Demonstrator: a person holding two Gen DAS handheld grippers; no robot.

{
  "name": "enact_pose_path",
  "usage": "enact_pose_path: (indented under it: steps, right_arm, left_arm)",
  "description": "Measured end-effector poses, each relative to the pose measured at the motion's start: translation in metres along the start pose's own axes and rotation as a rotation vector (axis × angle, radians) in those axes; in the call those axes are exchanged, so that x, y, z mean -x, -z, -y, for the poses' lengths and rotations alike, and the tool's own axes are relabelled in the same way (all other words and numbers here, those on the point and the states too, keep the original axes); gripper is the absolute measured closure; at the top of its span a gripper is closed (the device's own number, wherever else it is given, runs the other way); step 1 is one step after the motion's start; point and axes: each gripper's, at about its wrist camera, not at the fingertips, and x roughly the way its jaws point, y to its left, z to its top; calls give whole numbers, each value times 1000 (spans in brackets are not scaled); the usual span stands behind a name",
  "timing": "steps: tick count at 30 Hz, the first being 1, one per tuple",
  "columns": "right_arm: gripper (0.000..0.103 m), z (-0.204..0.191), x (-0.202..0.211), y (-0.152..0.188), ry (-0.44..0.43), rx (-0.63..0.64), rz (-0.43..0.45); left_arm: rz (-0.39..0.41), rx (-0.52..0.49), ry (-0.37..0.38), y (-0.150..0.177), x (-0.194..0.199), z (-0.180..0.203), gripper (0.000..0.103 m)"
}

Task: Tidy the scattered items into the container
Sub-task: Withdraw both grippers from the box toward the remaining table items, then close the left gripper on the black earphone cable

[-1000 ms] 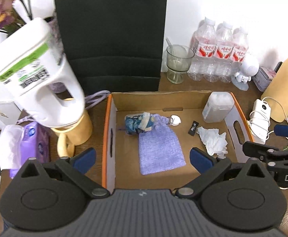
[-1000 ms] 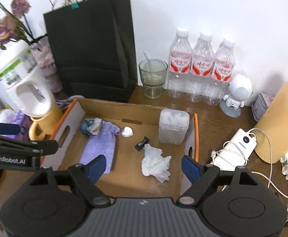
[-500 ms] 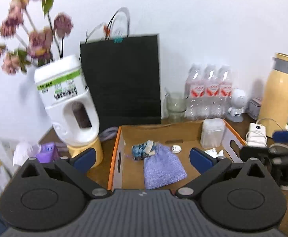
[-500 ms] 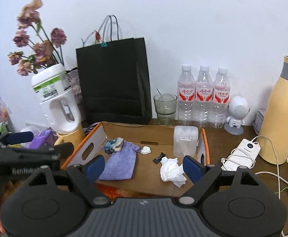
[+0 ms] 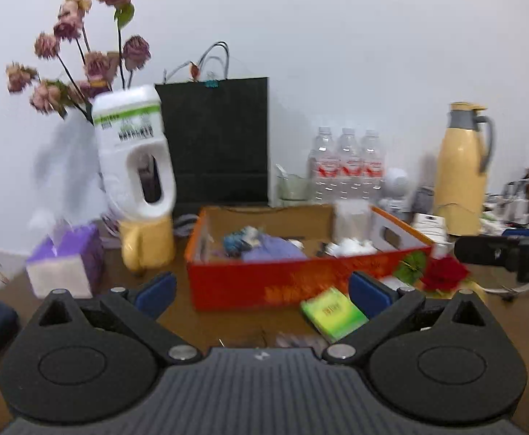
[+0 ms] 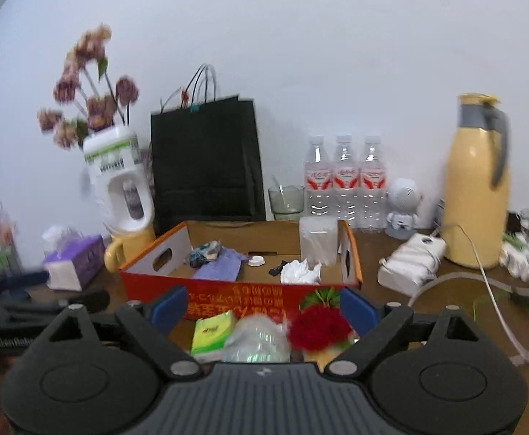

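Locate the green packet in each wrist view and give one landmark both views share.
Left wrist: the green packet lies right of centre, low, on the table before the box's red front wall.
Right wrist: the packet sits left of centre, low, beside the red flower.
Shared landmark: the black paper bag behind the box.

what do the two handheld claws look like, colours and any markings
Both match: a dark grey ribbed body, two black rounded linkage housings with silver pivot bolts, black arms ending in blue pads. The left claw and right claw look alike. Seen side-on from the right wrist view, the left one carries white "GenRobot" lettering.
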Motion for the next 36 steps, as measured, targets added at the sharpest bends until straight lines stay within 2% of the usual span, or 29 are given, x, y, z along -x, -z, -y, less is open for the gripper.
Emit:
enact_pose_path:
  steps: [3, 5, 8, 10, 12, 14, 15, 16, 18, 21, 23, 25, 27, 30, 32, 34, 36]
  right_arm:
    - [12, 0, 14, 21, -12, -23, -27]
    - [12, -4, 20, 30, -11, -11, -33]
    - [11, -10, 18, 33, -30, 13, -59]
    - [8, -14, 16, 32, -39, 27, -58]
    - [5, -17, 15, 32, -46, 41, -52]
    - [5, -20, 11, 32, -58, 53, -63]
    - [5, -20, 9, 32, -64, 56, -67]
    - [5, -21, 7, 32, -70, 58, -71]
    - [5, -23, 2, 31, -83, 63, -78]
    - [5, -28, -11, 29, -106, 79, -95]
    - [5, -33, -22, 28, -117, 102, -106]
    - [10, -43, -35, 26, -140, 139, -122]
    - [24, -56, -51, 25, -171, 199, -145]
    - [39, -81, -76, 24, -206, 321, -194]
    - [43, -96, -93, 25, -246, 406, -210]
    - [57, -102, -113, 27, -269, 457, -261]
    - [77, -105, -134, 29, -276, 479, -316]
  left_arm:
    - [-47, -32, 21, 18, 7, 4, 0]
    - [-61, -60, 0, 25, 5, 7, 0]
    - [-119, -102, -20, 27, -14, 9, 0]
    - [-149, -95, -16, 29, -24, 8, 0]
    - [-186, -77, -3, 31, -35, 6, 7]
    - [-235, -66, 3, 32, -46, 4, 26]
    - [-263, -55, 8, 33, -52, 1, 30]
    - [-279, -44, 17, 34, -55, -1, 39]
    - [-308, -19, 25, 35, -61, -6, 43]
    - [-317, 6, 27, 34, -63, -14, 84]
    - [-304, 30, 30, 30, -60, -21, 94]
    - [-263, 61, 31, 23, -54, -31, 97]
    - [-219, 105, 15, 20, -51, -44, 97]
    - [-181, 196, 26, 18, -53, -67, 97]
    - [-168, 213, 14, 15, -53, -74, 97]
    - [-150, 217, 1, 15, -53, -78, 97]
    - [-155, 230, 12, 17, -57, -81, 97]
